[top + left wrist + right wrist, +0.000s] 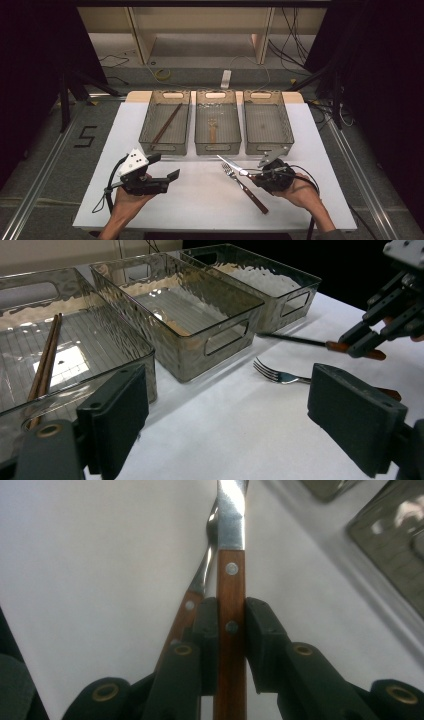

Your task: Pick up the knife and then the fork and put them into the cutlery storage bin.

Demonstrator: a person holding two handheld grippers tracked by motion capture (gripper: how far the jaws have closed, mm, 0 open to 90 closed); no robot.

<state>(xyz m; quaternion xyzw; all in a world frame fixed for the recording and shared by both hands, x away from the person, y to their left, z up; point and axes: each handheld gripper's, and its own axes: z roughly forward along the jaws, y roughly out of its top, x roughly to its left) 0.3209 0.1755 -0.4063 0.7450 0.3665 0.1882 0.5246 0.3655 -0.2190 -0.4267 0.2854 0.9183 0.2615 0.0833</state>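
The right gripper [231, 630] clamps the wooden handle of a table knife [231, 555], jaws closed flat on either side of it, the blade running straight ahead of the tongs. In the high view the knife [231, 165] sits just in front of the middle bin [200, 131], its tip aimed up and left toward that bin's near wall; whether it has cleared the white tabletop [200, 200] is hard to tell. A fork [245, 185] lies just nearer the person than the knife, tines toward the middle bin and handle trailing back under the right gripper [250, 174], its long axis a little off the knife's. The left gripper [167, 167] hangs wide open, holding nothing, well left of the fork, in front of the left bin [145, 131] where chopsticks [166, 123] lie. The bin right of the middle one [287, 131] looks empty. The right hand is plainly nearer; any carry likely runs forward along the blade's own line.
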